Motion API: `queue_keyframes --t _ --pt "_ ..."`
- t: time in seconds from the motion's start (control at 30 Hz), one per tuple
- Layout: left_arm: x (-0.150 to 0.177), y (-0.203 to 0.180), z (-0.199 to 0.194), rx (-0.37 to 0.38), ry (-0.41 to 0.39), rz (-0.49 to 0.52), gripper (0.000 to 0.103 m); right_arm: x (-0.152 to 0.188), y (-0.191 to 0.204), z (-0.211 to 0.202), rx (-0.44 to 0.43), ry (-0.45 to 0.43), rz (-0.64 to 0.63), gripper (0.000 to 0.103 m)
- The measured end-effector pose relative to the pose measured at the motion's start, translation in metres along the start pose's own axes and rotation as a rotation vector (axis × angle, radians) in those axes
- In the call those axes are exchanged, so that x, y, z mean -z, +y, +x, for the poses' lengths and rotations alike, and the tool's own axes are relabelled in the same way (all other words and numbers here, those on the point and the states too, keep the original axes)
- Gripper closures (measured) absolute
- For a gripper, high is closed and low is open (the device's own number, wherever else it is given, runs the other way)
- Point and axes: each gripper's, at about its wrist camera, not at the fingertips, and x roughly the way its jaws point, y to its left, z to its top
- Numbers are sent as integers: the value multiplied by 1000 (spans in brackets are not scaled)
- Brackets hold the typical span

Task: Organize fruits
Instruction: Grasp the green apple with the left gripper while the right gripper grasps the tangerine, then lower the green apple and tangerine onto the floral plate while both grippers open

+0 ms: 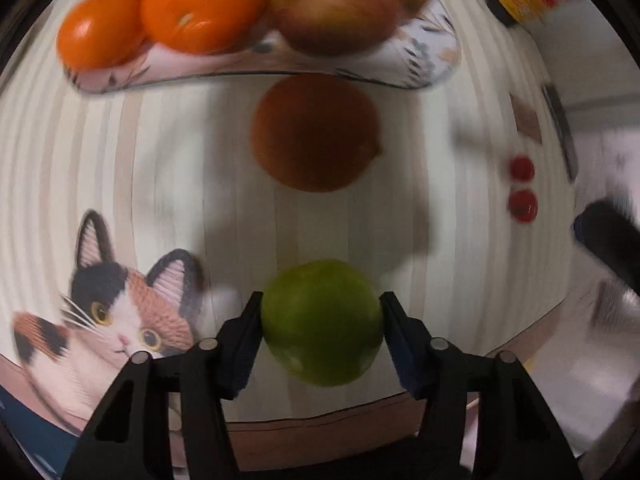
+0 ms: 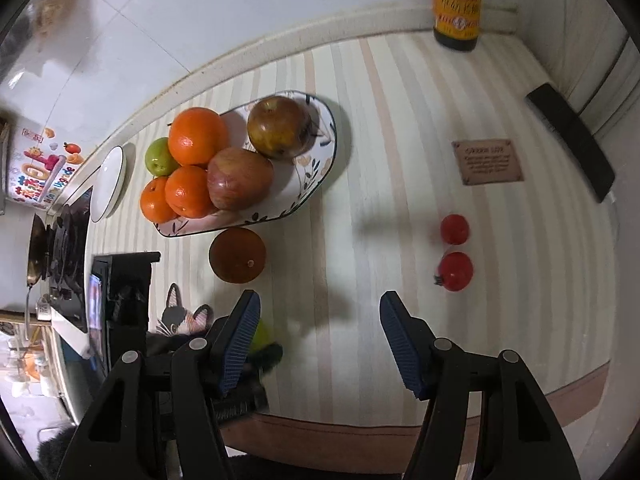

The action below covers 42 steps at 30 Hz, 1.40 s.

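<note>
My left gripper [image 1: 322, 300] points down at the striped table, and its blue pads press both sides of a green round fruit [image 1: 322, 322]. A sliver of that fruit [image 2: 262, 334] shows in the right wrist view. An orange [image 1: 316, 132] [image 2: 238, 255] lies in shadow on the table, just in front of the oval patterned plate [image 1: 432, 56] [image 2: 320, 168]. The plate holds oranges, two reddish apples and a small green fruit [image 2: 159, 157]. My right gripper [image 2: 320, 298] is open over bare table with nothing between its fingers. Two small red tomatoes [image 2: 456, 252] [image 1: 522, 188] lie to its right.
A sauce bottle [image 2: 456, 0] stands at the back wall. A flat black bar [image 2: 570, 142] and a brown card [image 2: 487, 161] lie at the far right. A small white dish [image 2: 108, 184] and a stove are at the left. A cat picture [image 1: 120, 312] marks the table's near left edge.
</note>
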Motion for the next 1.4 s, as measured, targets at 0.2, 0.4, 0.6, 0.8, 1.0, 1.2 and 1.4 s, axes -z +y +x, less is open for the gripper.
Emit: queue_keyframes --t 0.2,0.4,0.6,0.8,1.0,1.2,1.4 --pt "11 41 -28 -113 -76 -72 49 -14 19 43 -63 68 -18 37" --pt "12 80 -43 -175 -100 -158 49 -31 56 96 -126 145 -12 37" --pt "16 82 -44 -160 -104 -185 49 -28 74 122 -87 188 -64 44" --pt "29 69 -36 -130 -88 -153 49 6 60 103 -43 231 -152 44" --pt "39 60 -29 -137 -87 -135 49 19 44 115 -55 251 -92 42" --pt "22 49 -44 -128 -103 -110 49 22 40 110 -84 219 -71 44" --pt "-25 5 -105 -64 -176 -20 49 -14 22 68 -140 103 -8 44"
